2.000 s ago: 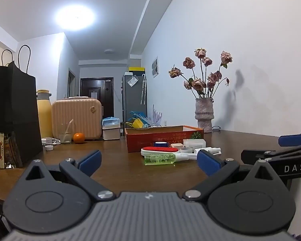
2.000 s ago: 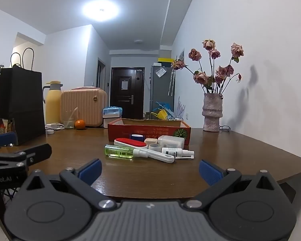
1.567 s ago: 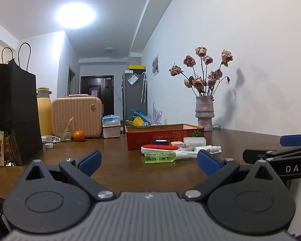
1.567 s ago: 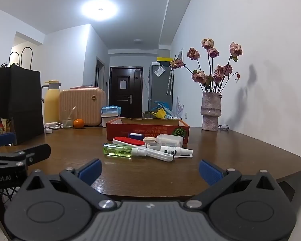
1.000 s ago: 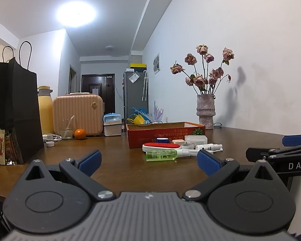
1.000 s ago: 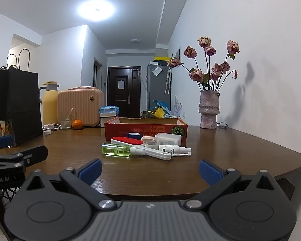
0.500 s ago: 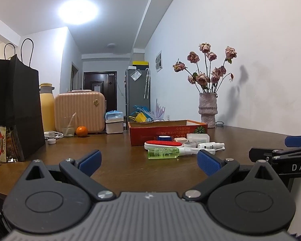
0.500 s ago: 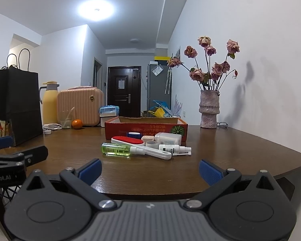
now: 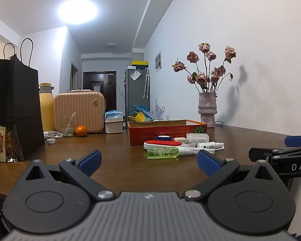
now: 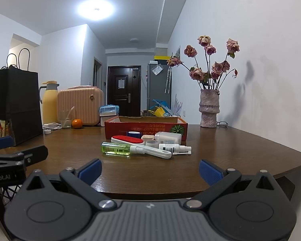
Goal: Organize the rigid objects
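Observation:
A cluster of small items lies on the brown table in front of an orange cardboard box (image 9: 166, 131) (image 10: 145, 127): a green spray bottle (image 9: 163, 153) (image 10: 116, 148), a red and white lint brush (image 9: 163, 143) (image 10: 127, 140), a small white spray bottle (image 9: 209, 145) (image 10: 173, 147), a white rectangular case (image 10: 167, 137), a tape roll (image 10: 152, 143) and a blue-capped jar (image 10: 134, 134). My left gripper (image 9: 148, 160) is open and empty at the near table edge. My right gripper (image 10: 150, 168) is open and empty, also at the near edge, short of the items.
A vase of dried roses (image 9: 207, 108) (image 10: 208, 108) stands at the back right by the wall. A black paper bag (image 9: 14, 108), a yellow thermos (image 9: 46, 106), a pink case (image 9: 79, 110), a glass and an orange (image 9: 80, 130) stand at the left.
Both grippers have tilted or dropped a little, so the table and items sit slightly lower and nearer in view. The objects themselves have not moved.

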`<control>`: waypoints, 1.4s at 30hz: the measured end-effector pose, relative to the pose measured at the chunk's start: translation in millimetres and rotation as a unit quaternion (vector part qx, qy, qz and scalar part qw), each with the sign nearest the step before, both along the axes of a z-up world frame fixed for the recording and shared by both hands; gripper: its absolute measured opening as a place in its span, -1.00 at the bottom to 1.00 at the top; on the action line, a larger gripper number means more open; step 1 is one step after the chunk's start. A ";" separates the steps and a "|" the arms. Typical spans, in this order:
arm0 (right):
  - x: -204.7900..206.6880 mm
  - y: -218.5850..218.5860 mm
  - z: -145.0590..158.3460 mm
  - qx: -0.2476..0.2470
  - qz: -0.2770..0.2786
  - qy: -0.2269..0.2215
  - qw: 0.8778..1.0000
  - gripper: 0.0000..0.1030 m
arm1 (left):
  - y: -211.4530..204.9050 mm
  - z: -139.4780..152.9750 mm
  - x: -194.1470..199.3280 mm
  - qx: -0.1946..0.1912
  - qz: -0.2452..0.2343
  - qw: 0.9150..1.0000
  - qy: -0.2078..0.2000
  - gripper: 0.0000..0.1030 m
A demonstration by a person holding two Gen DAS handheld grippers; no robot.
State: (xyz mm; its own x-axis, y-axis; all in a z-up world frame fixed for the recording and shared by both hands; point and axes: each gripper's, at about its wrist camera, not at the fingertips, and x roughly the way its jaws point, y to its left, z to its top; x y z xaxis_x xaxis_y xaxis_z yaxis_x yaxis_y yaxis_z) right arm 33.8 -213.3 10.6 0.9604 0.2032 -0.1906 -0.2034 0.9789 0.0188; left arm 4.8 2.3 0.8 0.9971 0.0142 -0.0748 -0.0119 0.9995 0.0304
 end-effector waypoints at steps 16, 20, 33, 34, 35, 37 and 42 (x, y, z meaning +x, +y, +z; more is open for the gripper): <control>-0.5 -1.7 0.6 0.006 -0.003 -0.002 1.000 1.00 | 2.8 0.0 1.2 0.000 0.000 1.000 0.000 1.00; -0.2 -1.1 0.9 0.004 0.001 -0.003 1.000 1.00 | 2.7 0.3 0.9 0.000 0.000 1.000 0.000 1.00; 0.5 -2.0 0.4 0.005 0.000 -0.002 1.000 1.00 | 2.6 0.2 0.4 0.000 0.000 1.000 0.000 1.00; 0.9 -2.2 0.2 0.006 -0.001 -0.002 1.000 1.00 | 2.6 0.2 0.4 0.000 0.000 1.000 0.000 1.00; 0.8 -2.8 -0.2 0.007 -0.002 -0.001 1.000 1.00 | 2.6 0.2 0.5 0.000 0.000 1.000 0.000 1.00; 2.0 -4.3 -0.4 0.011 -0.002 0.001 1.000 1.00 | 3.2 0.0 0.4 0.000 0.000 1.000 0.000 1.00; 3.0 -6.6 -3.0 0.017 -0.008 0.003 1.000 1.00 | 1.8 -0.7 2.9 0.001 0.000 1.000 0.006 1.00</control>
State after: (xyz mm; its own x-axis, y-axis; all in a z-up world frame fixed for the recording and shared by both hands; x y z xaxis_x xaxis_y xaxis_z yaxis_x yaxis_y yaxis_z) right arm 36.8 -219.8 7.6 0.9624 0.1949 -0.1892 -0.1883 0.9807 0.0523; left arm 7.7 4.1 0.1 0.9961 0.0143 -0.0868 -0.0115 0.9994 0.0334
